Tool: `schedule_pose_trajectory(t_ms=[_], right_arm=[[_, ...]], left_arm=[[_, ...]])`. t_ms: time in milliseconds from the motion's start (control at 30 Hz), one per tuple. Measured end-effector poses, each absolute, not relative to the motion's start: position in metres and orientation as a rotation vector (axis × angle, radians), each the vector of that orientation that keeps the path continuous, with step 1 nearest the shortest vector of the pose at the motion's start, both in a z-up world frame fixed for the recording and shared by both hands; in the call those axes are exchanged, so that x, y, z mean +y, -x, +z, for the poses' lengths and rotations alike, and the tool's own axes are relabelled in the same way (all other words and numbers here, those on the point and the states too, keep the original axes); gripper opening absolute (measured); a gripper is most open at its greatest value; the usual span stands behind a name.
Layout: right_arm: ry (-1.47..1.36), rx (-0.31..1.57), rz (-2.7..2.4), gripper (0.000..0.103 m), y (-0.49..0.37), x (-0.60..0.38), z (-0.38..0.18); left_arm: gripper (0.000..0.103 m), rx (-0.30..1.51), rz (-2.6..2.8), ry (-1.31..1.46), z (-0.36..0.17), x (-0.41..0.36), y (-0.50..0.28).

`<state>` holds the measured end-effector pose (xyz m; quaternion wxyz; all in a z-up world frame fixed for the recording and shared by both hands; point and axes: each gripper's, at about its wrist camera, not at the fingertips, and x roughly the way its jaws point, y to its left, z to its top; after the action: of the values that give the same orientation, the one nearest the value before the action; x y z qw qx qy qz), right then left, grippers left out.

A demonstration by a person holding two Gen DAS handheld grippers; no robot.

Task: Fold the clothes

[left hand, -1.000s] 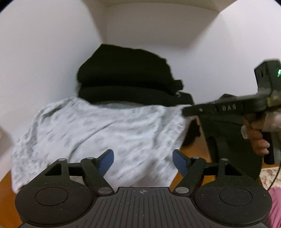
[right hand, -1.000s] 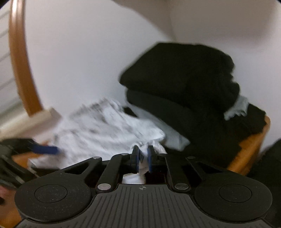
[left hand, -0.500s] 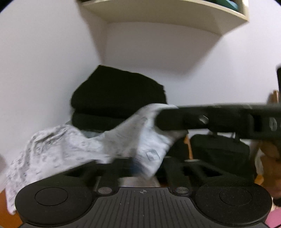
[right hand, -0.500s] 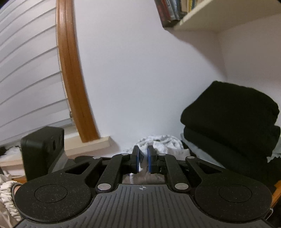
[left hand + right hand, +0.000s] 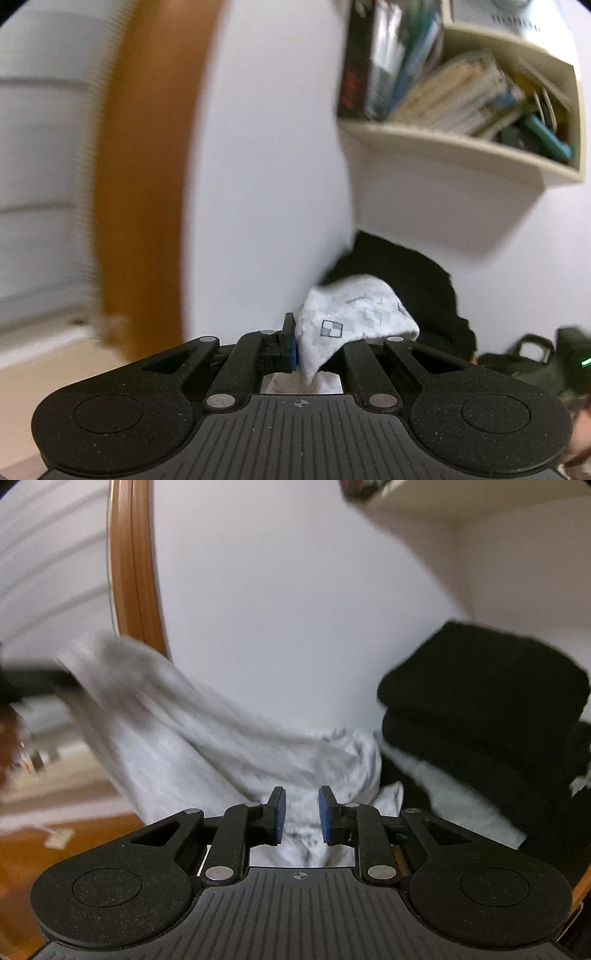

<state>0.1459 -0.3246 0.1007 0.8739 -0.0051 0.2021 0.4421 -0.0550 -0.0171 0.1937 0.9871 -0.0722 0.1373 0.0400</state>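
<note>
My left gripper (image 5: 301, 347) is shut on a bunched corner of the white patterned garment (image 5: 354, 317) and holds it raised in front of the wall. In the right wrist view the same garment (image 5: 177, 731) stretches as a blurred sheet from the left gripper's dark tip (image 5: 62, 681) at the far left down to my right gripper (image 5: 300, 819). The right gripper's jaws are opening. Its blue pads (image 5: 277, 814) stand apart with rumpled cloth showing in the gap, and neither pad presses on it.
A stack of folded black clothes (image 5: 487, 686) sits to the right over a pale grey garment (image 5: 461, 797). A curved wooden frame (image 5: 135, 565) rises at the left by white blinds. A wall shelf of books (image 5: 461, 92) hangs above. A black bag (image 5: 524, 354) lies far right.
The left gripper closed on the white garment and swung up and to the left, lifting it. The right gripper, pinching the cloth before, has parted its jaws.
</note>
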Motion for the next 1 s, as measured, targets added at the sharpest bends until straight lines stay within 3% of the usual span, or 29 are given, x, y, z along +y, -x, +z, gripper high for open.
schedule_pose_trajectory(t_ms=[233,500,800,1000], right_arm=[[0.040,0.474,0.937,0.021,-0.142,-0.274,0.083],[0.085,0.496,0.946,0.022,-0.120,-0.226,0.080],[0.246,0.478,0.906,0.044,-0.119,-0.165,0.077],[0.348,0.479,0.836,0.050,-0.150,-0.137,0.077]], left_arm=[[0.004,0.222,0.204,0.203,0.202,0.039,0.183],[0.004,0.233,0.323,0.286,0.148,0.095,0.303],[0.004,0.247,0.297,0.386,0.083,0.128,0.322],[0.004,0.245,0.276,0.435,0.069,0.140,0.323]])
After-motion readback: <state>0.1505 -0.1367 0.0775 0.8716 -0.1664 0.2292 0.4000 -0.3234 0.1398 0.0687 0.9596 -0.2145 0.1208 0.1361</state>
